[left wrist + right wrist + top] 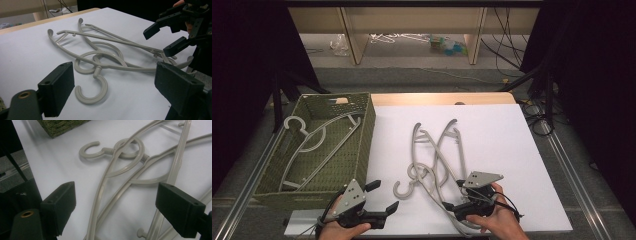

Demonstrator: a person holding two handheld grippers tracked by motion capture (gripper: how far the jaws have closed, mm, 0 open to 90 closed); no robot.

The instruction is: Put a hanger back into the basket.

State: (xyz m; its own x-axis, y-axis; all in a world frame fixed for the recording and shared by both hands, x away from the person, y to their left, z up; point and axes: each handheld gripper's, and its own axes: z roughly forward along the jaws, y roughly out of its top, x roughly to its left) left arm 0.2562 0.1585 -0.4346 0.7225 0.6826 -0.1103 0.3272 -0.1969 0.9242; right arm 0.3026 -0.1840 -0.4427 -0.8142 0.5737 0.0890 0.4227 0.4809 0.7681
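A: From the high view, what is lying on the table?

B: A white sheet (492, 130) is covering the table, and a tangle of grey hangers (437, 155) is lying at its middle. A green woven basket (362, 145) is sitting at the left edge, with another hanger (312, 140) resting inside it. The left gripper (382, 197) is hovering just beside the basket's near corner, jaws apart. The right gripper (454, 194) is sitting over the near end of the tangle, also spread.

A: And the left gripper view?

B: Its two black jaws are standing wide apart with nothing between them. Beyond them, one hook (92, 90) is curling open toward the camera, linked into a second loop. The right gripper (160, 40) is hanging farther off at upper right, above the hangers' arms.

A: The right gripper view?

B: The jaws are gaping there too, straddling several hanger arms (100, 202) without touching them. The basket's corner (60, 126) is peeking in at the top.
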